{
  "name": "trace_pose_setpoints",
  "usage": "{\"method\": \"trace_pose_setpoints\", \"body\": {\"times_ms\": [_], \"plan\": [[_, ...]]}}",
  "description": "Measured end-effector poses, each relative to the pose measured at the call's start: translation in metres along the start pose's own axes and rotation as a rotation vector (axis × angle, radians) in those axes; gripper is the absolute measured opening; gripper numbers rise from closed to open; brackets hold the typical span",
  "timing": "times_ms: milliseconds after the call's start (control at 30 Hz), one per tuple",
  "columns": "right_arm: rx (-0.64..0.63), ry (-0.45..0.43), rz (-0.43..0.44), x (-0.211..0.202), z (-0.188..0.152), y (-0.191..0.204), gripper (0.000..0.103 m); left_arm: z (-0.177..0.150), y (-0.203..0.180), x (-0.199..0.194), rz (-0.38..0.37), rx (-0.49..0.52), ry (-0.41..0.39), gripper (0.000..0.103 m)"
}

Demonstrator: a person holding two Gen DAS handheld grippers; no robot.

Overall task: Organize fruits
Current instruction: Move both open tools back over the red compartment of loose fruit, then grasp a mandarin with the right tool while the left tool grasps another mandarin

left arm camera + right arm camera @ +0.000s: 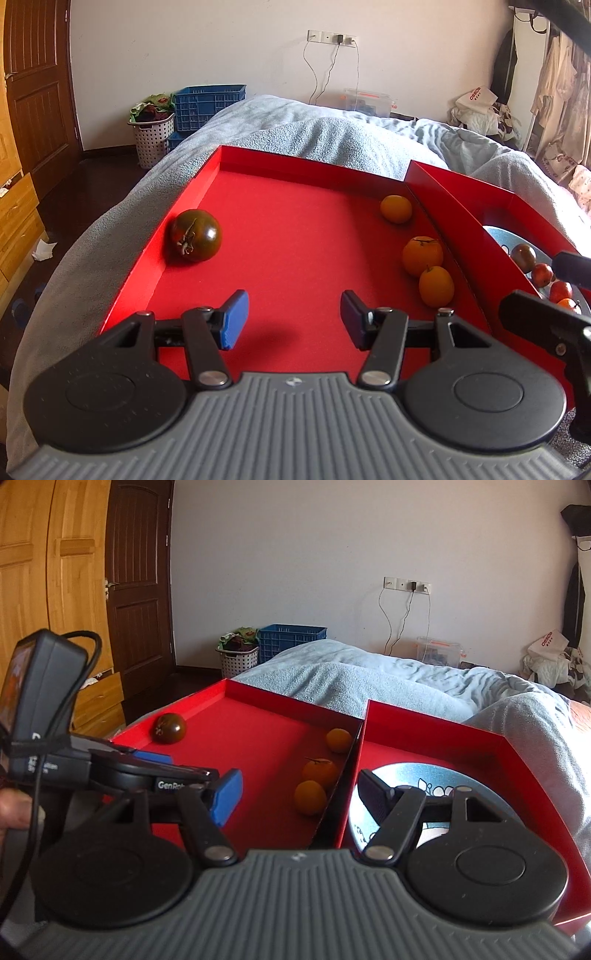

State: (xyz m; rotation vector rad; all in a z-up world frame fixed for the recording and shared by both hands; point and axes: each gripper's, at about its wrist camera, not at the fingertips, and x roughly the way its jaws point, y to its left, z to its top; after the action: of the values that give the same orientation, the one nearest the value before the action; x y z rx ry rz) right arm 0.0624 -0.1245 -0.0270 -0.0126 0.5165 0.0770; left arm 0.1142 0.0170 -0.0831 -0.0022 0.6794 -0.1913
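Two red trays lie side by side on a bed. In the left tray (pixel 295 221) a dark green-brown tomato (pixel 195 236) rests against the left wall. Three oranges (pixel 422 255) line its right wall. My left gripper (pixel 293 317) hovers over the tray's near floor, open, with nothing between its blue pads. The right tray (pixel 461 746) holds a silver-blue plate (pixel 406 775). Several small red and dark fruits (pixel 542 274) lie on that plate in the left wrist view. My right gripper (pixel 301 797) hangs open and empty above the wall between the trays, with the oranges (pixel 319 771) just beyond its fingers.
A grey blanket (pixel 332 133) covers the bed beyond the trays. A blue crate (pixel 207 103) and a white laundry basket (pixel 151 133) stand on the floor at the far left, by a dark door (pixel 140 590). A clear plastic box (pixel 439 651) sits by the far wall.
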Motion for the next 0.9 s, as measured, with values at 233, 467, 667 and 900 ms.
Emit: {"method": "trace_pose_setpoints", "body": {"times_ms": [233, 467, 667, 900], "plan": [[-0.051, 0.144, -0.008, 0.032, 0.016, 0.017, 0.070, 0.000, 0.011, 0.005, -0.012, -0.044, 0.021, 0.061], [-0.119, 0.271, -0.010, 0.054, 0.024, 0.011, 0.045, -0.004, 0.011, 0.004, -0.018, -0.043, 0.005, 0.064], [-0.189, 0.329, 0.031, 0.071, 0.037, 0.011, 0.039, -0.006, 0.015, 0.003, -0.036, -0.056, -0.001, 0.066], [-0.294, 0.427, 0.029, 0.095, 0.033, 0.019, 0.033, -0.006, 0.016, 0.002, -0.049, -0.058, -0.005, 0.067]]}}
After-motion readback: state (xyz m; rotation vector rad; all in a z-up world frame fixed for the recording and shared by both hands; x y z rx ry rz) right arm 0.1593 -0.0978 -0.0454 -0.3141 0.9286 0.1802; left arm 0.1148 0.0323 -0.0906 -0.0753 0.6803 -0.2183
